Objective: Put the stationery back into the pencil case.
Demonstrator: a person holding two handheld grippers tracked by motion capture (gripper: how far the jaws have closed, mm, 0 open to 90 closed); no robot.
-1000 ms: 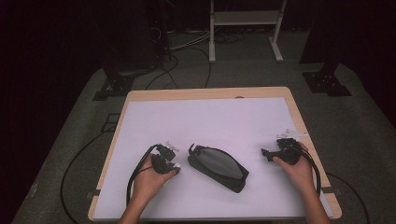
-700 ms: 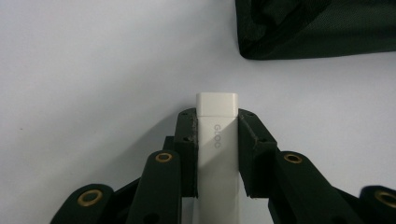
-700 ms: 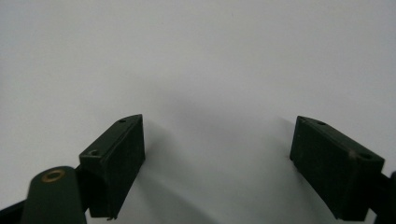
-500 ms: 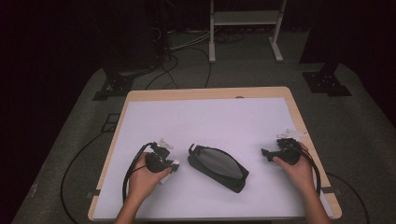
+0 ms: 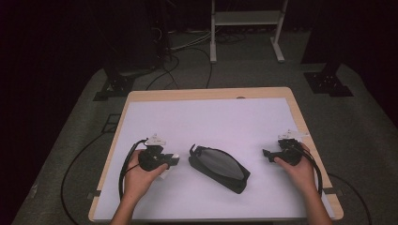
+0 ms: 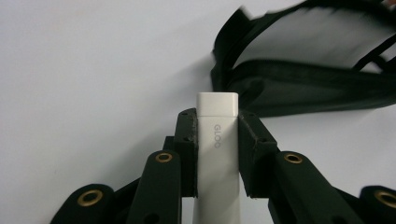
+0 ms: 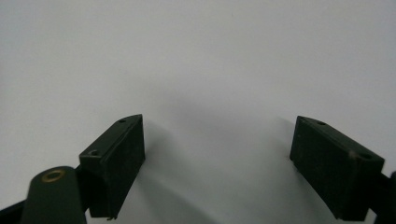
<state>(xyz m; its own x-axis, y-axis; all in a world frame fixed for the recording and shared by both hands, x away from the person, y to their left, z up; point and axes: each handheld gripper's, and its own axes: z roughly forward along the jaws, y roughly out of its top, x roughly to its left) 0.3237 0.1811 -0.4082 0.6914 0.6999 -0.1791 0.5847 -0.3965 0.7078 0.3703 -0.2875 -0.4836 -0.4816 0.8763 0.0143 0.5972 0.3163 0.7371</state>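
From the high view, the bench (image 5: 206, 122) carries a white sheet with a wooden edge showing around it. A black zipped pouch (image 5: 218, 167) lies on the sheet toward the person's side, slanted, between the two hands. The left gripper (image 5: 170, 160) sits just to the pouch's left, held in the left hand (image 5: 139, 173), with a white object clamped at its tip and pointing toward the pouch. The right gripper (image 5: 267, 154) is well apart from the pouch on the other side, held in the right hand (image 5: 295, 168) near the bench's right edge. Cables trail from both grippers.

In the left gripper view, the two black jaws press from either side on a white glue stick (image 6: 217, 140), a flat-sided tube with grey lettering; the left gripper (image 6: 217, 122) is clenched on it, and the stick's squared end juts out past the pads. Just beyond that end lies the pouch (image 6: 308, 74), its opening gaping toward the stick, the white bench surface under both.

In the right gripper view, the right gripper (image 7: 219, 140) is released: its pads (image 7: 116, 158) stand wide apart with bare white sheet between them.
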